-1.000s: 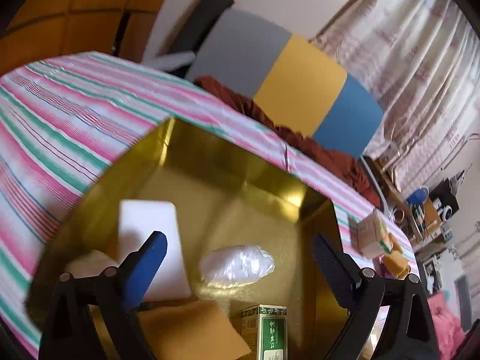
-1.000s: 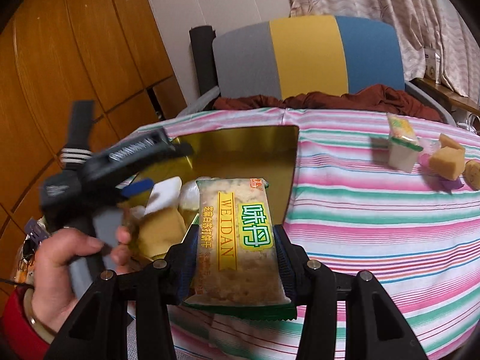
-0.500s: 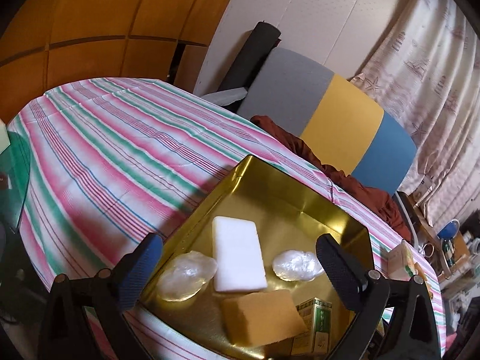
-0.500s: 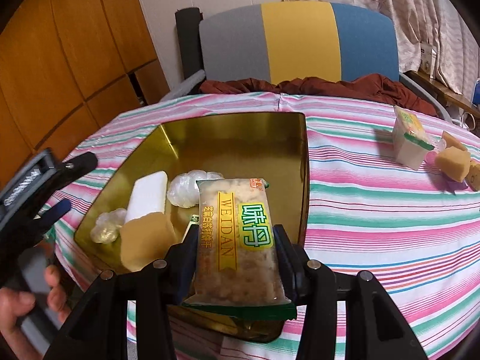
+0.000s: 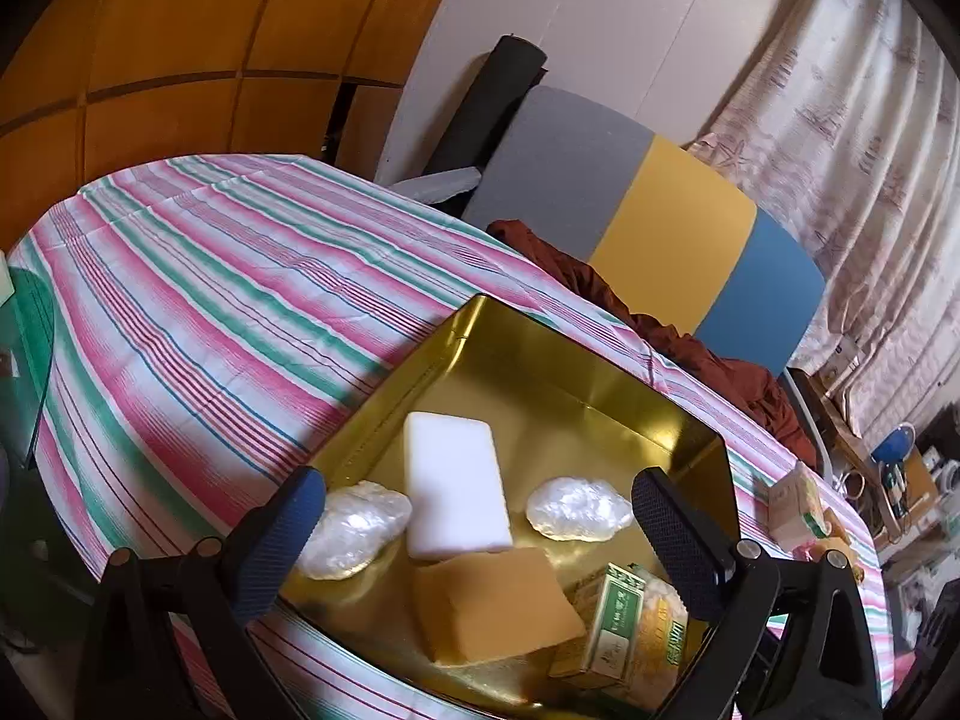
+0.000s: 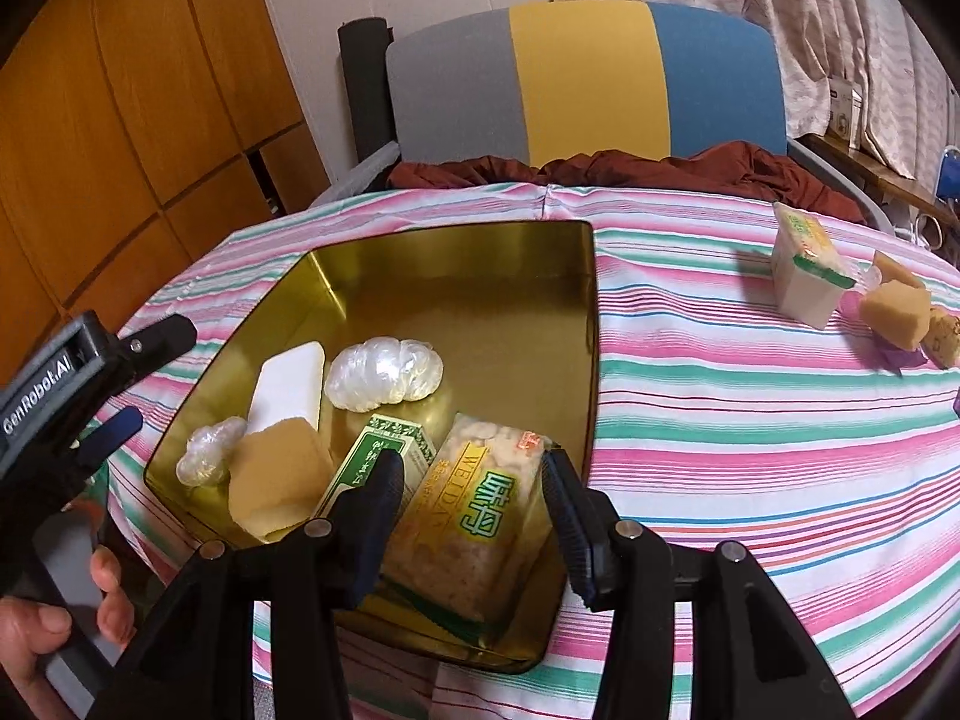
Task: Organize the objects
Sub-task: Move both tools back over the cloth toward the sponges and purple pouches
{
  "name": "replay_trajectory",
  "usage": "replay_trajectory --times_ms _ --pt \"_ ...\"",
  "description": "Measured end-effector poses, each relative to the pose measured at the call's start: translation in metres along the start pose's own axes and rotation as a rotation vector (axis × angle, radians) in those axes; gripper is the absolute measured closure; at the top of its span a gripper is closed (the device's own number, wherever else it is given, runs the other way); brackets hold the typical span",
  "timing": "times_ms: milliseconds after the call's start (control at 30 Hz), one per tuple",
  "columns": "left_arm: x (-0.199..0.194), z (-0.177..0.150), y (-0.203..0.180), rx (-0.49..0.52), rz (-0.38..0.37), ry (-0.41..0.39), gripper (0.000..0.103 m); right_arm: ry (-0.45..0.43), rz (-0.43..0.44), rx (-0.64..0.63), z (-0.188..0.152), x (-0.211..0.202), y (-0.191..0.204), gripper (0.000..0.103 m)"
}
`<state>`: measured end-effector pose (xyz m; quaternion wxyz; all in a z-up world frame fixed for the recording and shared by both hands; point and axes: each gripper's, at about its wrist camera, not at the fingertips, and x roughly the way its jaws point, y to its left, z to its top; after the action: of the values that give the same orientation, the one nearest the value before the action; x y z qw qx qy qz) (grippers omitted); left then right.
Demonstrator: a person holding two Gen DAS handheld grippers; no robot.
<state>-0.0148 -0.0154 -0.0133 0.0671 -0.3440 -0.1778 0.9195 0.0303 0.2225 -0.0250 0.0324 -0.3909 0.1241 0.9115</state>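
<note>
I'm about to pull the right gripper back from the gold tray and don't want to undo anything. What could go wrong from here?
1. The snack packet lies tilted between the open right gripper fingers, leaning on the green box; a finger may drag it as you withdraw.
2. The tray sits near the table edge; a nudge could push it off.
3. The tray's near end is crowded, so the sponge could get knocked.

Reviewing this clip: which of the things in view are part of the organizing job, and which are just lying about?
Job:
gold tray
snack packet between the open right claw fingers
green box
white block
tan sponge
table items: carton, sponge cube

Lying about:
chair
red cloth
curtains
</note>
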Motion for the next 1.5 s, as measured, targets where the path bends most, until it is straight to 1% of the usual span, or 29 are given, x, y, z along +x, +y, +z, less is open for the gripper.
replay_trajectory --times_ms 133,267,367,433,567,700,833,900,1000,1133,1167,1233,1333,1400,1433,1500 --pt "0.0 -0.005 -0.012 0.028 -0.017 0.014 0.0 -0.023 0.0 0.027 0.003 -0.008 -0.012 0.054" --pt "-0.001 -0.011 -0.027 0.061 -0.045 0.035 0.0 -0.056 -0.026 0.061 0.006 -0.018 -0.03 0.054" --pt "-0.002 -0.018 -0.042 0.095 -0.063 0.049 0.0 -0.07 -0.067 0.098 0.005 -0.022 -0.051 0.054" --pt "-0.002 -0.024 -0.054 0.123 -0.085 0.072 0.0 -0.07 -0.097 0.127 0.002 -0.023 -0.068 0.054" --pt "-0.004 -0.038 -0.078 0.187 -0.154 0.121 0.0 -0.047 -0.166 0.201 -0.011 -0.021 -0.11 0.054" --pt "-0.008 -0.051 -0.106 0.267 -0.221 0.143 0.0 -0.032 -0.226 0.289 -0.026 -0.026 -0.156 0.054" --pt "-0.007 -0.067 -0.136 0.338 -0.278 0.187 0.0 -0.032 -0.327 0.368 -0.036 -0.036 -0.21 0.054" --pt "-0.008 -0.078 -0.152 0.376 -0.305 0.211 0.0 -0.038 -0.358 0.415 -0.04 -0.043 -0.236 0.053" --pt "-0.009 -0.091 -0.168 0.419 -0.335 0.239 0.0 -0.064 -0.435 0.494 -0.041 -0.055 -0.278 0.052" --pt "-0.01 -0.106 -0.188 0.469 -0.367 0.277 0.0 -0.118 -0.529 0.57 -0.029 -0.071 -0.326 0.052" --pt "-0.01 -0.11 -0.192 0.483 -0.373 0.284 0.0 -0.132 -0.532 0.589 -0.024 -0.074 -0.337 0.052" --pt "-0.01 -0.116 -0.198 0.503 -0.375 0.293 0.0 -0.169 -0.488 0.598 -0.011 -0.077 -0.348 0.052" --pt "-0.008 -0.122 -0.204 0.517 -0.371 0.312 0.0 -0.2 -0.427 0.564 0.02 -0.069 -0.355 0.052" --pt "-0.007 -0.125 -0.205 0.522 -0.366 0.322 0.0 -0.204 -0.424 0.549 0.042 -0.06 -0.358 0.052" --pt "-0.008 -0.126 -0.205 0.527 -0.361 0.321 0.0 -0.191 -0.425 0.546 0.056 -0.052 -0.363 0.052" --pt "-0.01 -0.127 -0.206 0.536 -0.356 0.318 0.0 -0.166 -0.43 0.539 0.07 -0.038 -0.369 0.052"
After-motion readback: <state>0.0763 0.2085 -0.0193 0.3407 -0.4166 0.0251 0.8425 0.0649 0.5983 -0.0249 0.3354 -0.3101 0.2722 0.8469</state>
